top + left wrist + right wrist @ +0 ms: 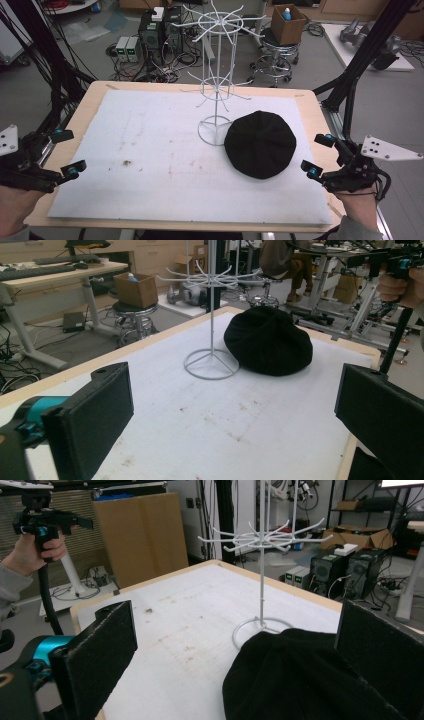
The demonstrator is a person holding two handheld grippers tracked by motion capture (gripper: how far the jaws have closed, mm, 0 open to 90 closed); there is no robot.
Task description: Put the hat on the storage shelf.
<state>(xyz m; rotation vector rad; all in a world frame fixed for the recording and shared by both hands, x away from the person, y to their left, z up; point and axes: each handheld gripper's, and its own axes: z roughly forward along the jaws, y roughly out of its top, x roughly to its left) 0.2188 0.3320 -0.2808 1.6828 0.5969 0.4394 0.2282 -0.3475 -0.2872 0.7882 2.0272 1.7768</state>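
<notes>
We find no legible brand, label or writing on any item; the small units on the floor beyond the table show lit panels too small to read. The table (310, 107) has a pale wooden rim and carries a white foam-like sheet (150, 150), matte and faintly pebbled, marked with brownish stains. On the sheet stands a white wire rack (218, 75): a thin upright rod on a ring base with two tiers of radiating hooked arms. A black cap (260, 144), soft knitted or woollen fabric, round and domed, lies flat on the sheet just beside the ring base, at the right half of the table. The left gripper (64, 152) hovers at the table's left edge, its flat black padded jaws spread wide with nothing between them. The right gripper (316, 155) sits at the right edge near the cap, jaws likewise wide apart and holding nothing; in the right gripper view the cap lies directly ahead of them.
</notes>
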